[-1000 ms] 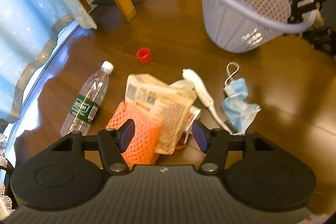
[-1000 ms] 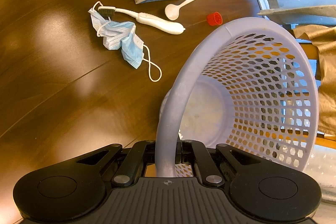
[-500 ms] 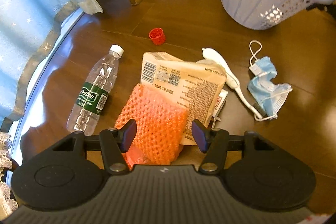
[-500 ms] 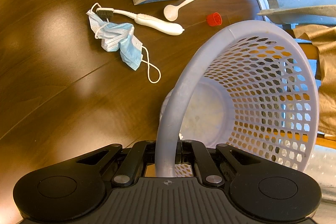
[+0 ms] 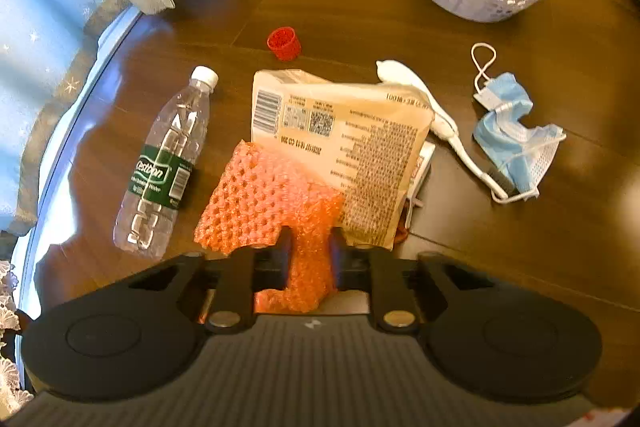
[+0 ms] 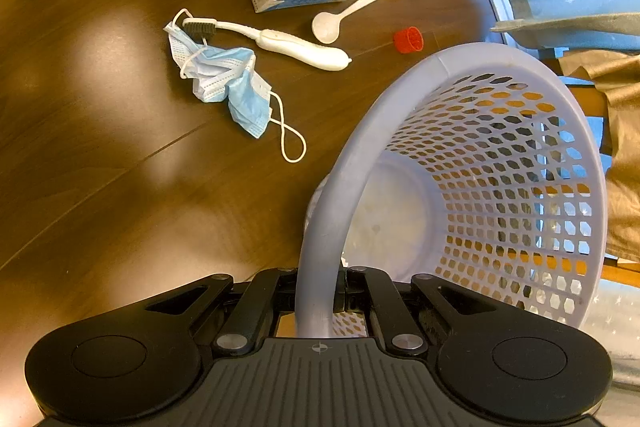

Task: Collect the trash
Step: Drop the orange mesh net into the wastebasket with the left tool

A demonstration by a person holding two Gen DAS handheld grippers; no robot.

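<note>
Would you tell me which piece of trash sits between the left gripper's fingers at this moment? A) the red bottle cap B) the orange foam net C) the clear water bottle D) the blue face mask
B: in the left wrist view the left gripper is closing its jaws on the orange foam net, which bunches up between them, while the bottle, mask and cap lie untouched on the floor.

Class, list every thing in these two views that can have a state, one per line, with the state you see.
left gripper: jaws closing on the orange foam net
orange foam net: crumpled, pinched at one end
right gripper: shut on the basket rim
basket: tilted, empty
water bottle: lying down, capped, empty
red cap: loose on the floor
face mask: crumpled
snack bag: lying flat
</note>
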